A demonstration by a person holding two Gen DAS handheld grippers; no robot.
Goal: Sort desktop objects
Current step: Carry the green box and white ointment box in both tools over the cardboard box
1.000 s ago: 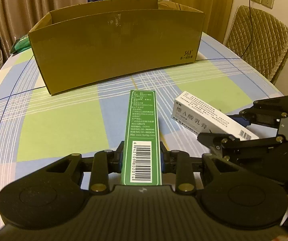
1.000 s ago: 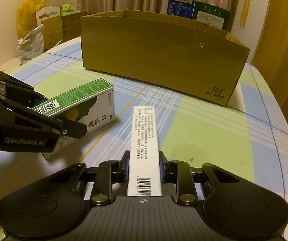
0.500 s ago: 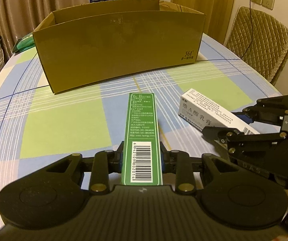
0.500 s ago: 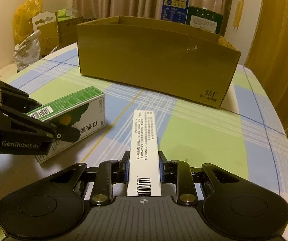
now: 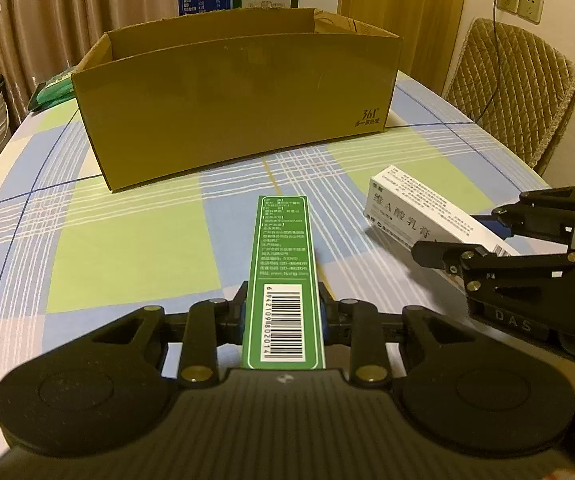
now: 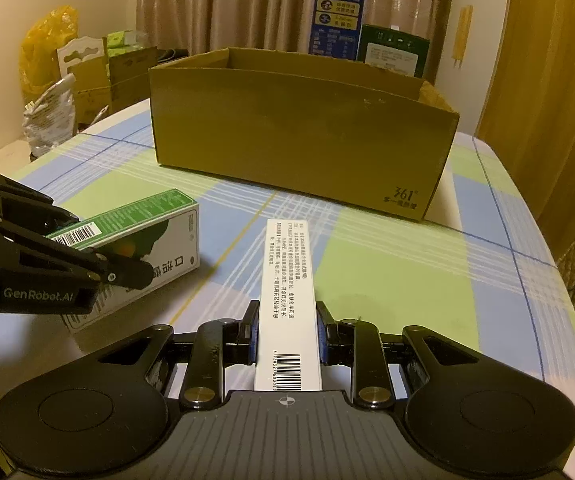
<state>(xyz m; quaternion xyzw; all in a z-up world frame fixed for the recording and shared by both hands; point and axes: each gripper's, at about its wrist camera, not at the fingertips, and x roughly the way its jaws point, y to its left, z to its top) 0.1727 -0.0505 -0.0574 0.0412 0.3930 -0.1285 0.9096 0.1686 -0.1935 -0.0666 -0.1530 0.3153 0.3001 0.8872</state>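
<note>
Left gripper [image 5: 283, 312] clamps green box [image 5: 283, 264]; right gripper [image 6: 287, 332] seemingly white box [image 6: 287, 296].

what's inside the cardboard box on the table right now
Only the bare inner walls near the rim of the cardboard box show. Its front wall hides the floor, so any contents cannot be seen from either wrist view.

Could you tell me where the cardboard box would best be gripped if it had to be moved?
On its top rim. The cardboard box is open-topped with thin upright walls and is far wider than a hand-held gripper's opening, so come from above and pinch the near wall's top edge. That is a judgement; both hand-held grippers are already full.
</note>
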